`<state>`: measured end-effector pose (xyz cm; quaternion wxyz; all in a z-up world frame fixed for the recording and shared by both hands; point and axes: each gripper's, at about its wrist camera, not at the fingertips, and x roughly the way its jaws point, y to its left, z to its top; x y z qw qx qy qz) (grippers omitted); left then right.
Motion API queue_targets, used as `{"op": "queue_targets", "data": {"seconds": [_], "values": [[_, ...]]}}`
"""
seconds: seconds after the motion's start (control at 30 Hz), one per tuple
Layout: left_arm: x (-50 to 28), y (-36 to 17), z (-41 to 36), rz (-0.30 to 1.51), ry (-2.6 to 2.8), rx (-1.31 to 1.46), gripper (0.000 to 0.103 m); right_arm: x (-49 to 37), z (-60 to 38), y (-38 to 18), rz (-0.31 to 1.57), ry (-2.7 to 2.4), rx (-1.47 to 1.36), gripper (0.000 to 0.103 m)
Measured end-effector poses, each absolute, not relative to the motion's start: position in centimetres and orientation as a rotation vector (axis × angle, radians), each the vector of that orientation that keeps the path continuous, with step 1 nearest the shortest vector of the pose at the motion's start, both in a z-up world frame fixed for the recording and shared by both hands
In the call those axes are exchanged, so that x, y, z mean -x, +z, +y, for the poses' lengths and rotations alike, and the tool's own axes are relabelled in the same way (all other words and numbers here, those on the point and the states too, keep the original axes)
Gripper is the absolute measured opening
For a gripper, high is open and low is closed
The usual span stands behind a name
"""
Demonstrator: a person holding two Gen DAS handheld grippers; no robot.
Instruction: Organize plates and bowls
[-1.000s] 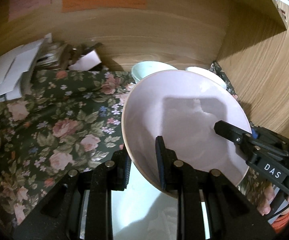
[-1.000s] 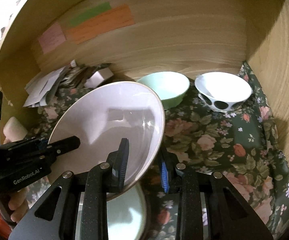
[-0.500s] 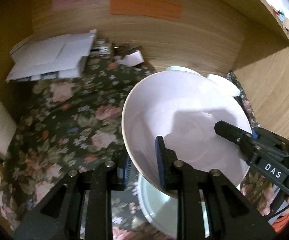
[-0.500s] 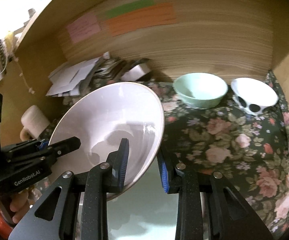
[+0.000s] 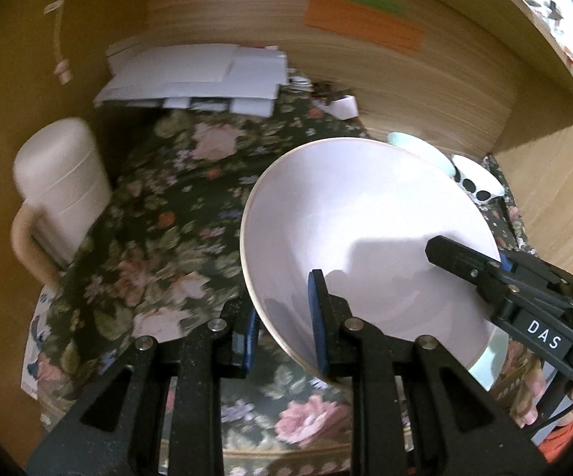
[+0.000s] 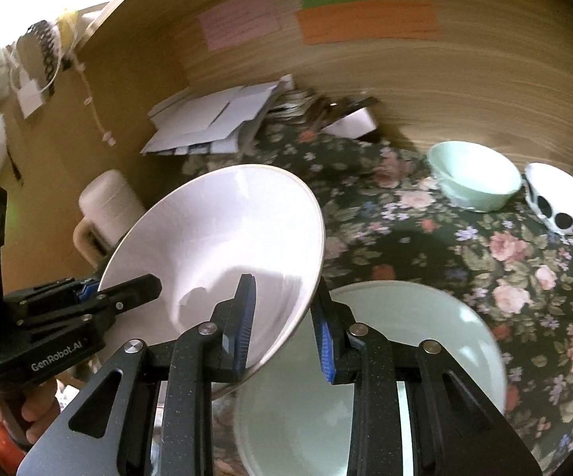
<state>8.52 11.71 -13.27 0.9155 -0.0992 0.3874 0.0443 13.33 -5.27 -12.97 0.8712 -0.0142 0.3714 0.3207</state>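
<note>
We hold the pink plate (image 6: 223,246) with both tools, the left gripper (image 5: 286,333) and right gripper (image 6: 282,329) each clamped on its near rim, above the desk's front edge. We should keep it level; it tilts, face toward us, over the pale green plate (image 6: 405,357).

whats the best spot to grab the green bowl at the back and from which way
Take the green bowl by its rim, from above, one finger inside and one outside the wall. It sits upright and open, so the thin rim is free all round. The near side looks easiest: the spotted bowl stands close on its right and the wooden wall is just behind.
</note>
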Motion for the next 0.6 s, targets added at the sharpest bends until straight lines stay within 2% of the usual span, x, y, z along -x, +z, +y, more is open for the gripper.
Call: {"op": "queue_targets", "data": {"seconds": [0.6], "values": [[-5.7, -15.9, 17.5, 0.835, 0.170, 0.285, 0.023, -11.7, 1.2, -16.4, 0.856, 0.743, 0.117, 0.025]]}}
